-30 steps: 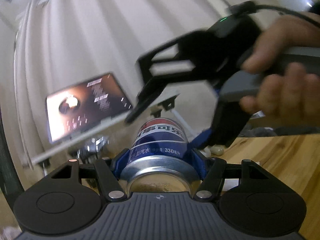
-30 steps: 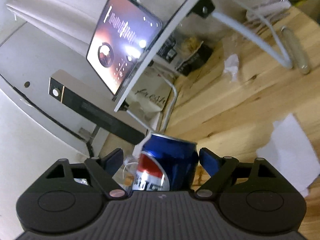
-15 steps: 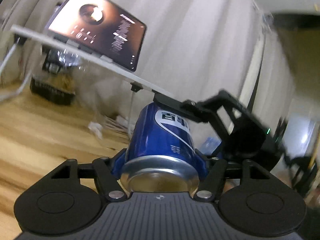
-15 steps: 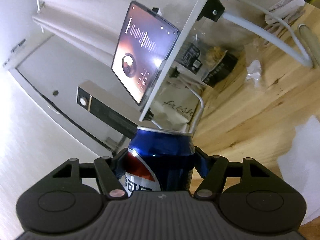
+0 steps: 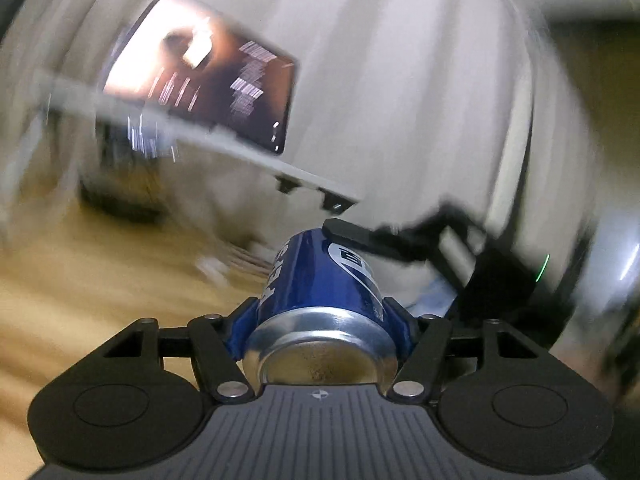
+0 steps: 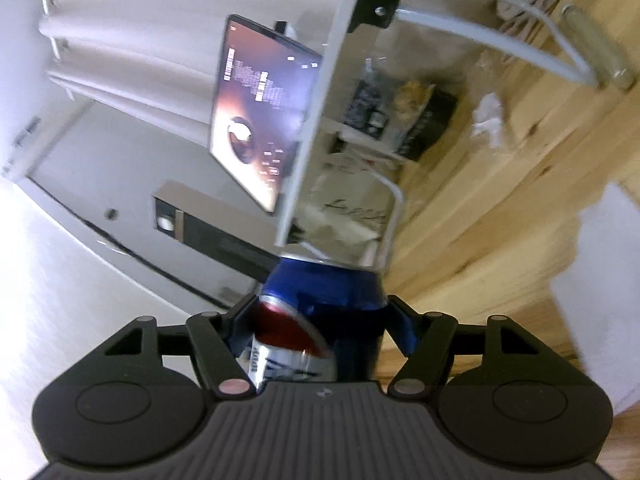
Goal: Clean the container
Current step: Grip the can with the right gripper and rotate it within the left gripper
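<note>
1. My left gripper (image 5: pixel 320 332) is clamped on the blue can (image 5: pixel 320 300), the silver base toward my wrist.
2. The can's long axis runs straight out along my left fingers, lifted clear of the wooden table (image 5: pixel 80 280).
3. My right gripper (image 6: pixel 320 320) straddles the same can (image 6: pixel 320 312) crosswise near its far end; its jaws are opening and the pads look barely clear.
4. As I judge it, the left hand carries the can; the right meets it side-on, so the next move turns on that crossing.
</note>
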A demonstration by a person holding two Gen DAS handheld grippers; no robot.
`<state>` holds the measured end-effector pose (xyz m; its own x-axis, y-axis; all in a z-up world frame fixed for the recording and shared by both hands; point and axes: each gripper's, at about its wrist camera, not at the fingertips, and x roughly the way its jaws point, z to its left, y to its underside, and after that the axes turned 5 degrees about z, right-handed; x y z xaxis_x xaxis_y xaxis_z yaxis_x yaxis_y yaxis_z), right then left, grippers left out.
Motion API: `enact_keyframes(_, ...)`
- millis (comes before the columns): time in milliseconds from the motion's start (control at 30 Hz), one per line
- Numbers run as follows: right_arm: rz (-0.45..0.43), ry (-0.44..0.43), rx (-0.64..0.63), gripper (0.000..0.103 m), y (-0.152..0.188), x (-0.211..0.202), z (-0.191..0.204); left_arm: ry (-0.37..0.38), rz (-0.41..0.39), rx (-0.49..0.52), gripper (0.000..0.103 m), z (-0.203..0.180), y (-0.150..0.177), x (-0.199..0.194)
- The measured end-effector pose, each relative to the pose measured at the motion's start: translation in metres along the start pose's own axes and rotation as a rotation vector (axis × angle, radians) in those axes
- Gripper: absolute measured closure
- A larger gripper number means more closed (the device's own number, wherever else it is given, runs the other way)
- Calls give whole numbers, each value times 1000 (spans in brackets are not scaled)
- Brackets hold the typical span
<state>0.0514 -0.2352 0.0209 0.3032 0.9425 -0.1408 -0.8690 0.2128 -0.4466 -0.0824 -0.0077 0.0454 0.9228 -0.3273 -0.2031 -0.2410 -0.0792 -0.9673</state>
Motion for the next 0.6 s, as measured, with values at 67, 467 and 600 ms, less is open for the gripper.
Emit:
enact_keyframes(67, 10, 32, -27, 28, -3, -1, 5, -96, -5, 199, 36, -18, 3, 0)
enact_keyframes(467, 69, 69, -52, 31, 4, 13, 11, -211, -42, 663, 36, -60, 27, 7)
enact_keyframes(600, 53, -18, -26, 33, 9, 13, 3, -86, -35, 386, 36, -38, 10, -4)
